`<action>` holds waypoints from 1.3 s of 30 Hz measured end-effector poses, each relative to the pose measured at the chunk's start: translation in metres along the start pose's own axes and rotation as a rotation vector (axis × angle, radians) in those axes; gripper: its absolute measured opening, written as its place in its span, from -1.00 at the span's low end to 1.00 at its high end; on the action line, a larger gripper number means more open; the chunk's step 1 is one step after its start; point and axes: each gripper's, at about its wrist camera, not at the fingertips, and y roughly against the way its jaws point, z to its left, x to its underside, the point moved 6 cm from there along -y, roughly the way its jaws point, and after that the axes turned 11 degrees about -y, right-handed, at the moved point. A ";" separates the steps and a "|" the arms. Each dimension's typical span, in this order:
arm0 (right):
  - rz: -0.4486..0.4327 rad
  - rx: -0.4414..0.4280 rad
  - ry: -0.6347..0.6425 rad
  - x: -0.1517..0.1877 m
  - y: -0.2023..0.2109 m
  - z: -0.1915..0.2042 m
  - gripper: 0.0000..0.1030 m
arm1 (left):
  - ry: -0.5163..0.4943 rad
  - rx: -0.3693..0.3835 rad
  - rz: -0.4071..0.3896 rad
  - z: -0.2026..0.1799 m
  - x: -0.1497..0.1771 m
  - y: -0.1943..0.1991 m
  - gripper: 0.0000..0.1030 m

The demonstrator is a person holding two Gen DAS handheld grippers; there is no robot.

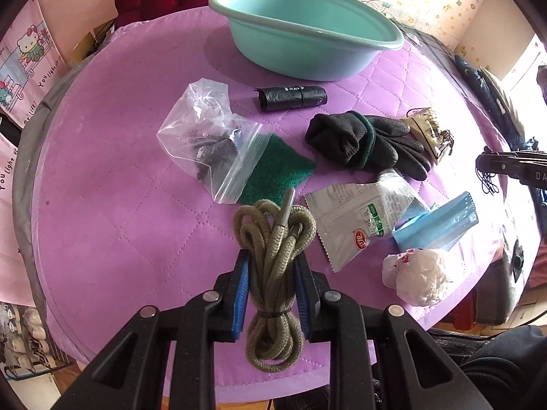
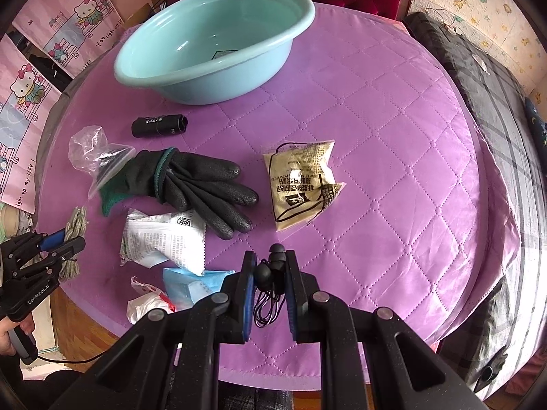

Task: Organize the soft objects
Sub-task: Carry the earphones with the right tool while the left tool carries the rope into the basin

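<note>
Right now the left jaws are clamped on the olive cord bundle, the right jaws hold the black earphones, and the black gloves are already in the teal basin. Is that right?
Not quite. The black gloves are not in the teal basin; the right wrist view shows them lying on the purple quilted cover, nearer than the basin, which looks empty. The rest holds: the left gripper grips the olive cord bundle, and the right gripper holds the black earphones.

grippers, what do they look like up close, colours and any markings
Both are matte black plastic with speckled, angular link arms and silver round pivot pins. The left gripper and right gripper carry blue ribbed pads inside their fingers. Seen from the right wrist, the left one's body reads "GenRobot.AI" in white, with a thin black cable trailing below.
</note>
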 end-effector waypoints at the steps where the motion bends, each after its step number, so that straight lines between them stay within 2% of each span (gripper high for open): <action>1: -0.004 -0.001 0.002 0.000 0.003 0.001 -0.71 | -0.001 0.000 -0.004 -0.001 -0.001 0.003 -0.49; 12: -0.051 -0.008 0.045 -0.012 0.026 0.010 -0.71 | -0.023 -0.007 -0.060 -0.021 -0.016 0.036 -0.49; 21: -0.066 0.000 0.080 -0.027 0.029 0.026 -0.71 | -0.041 -0.009 -0.098 -0.023 -0.040 0.058 -0.49; 39: -0.127 -0.014 0.111 -0.098 0.052 0.056 -0.70 | -0.115 -0.027 -0.141 -0.020 -0.108 0.075 -0.48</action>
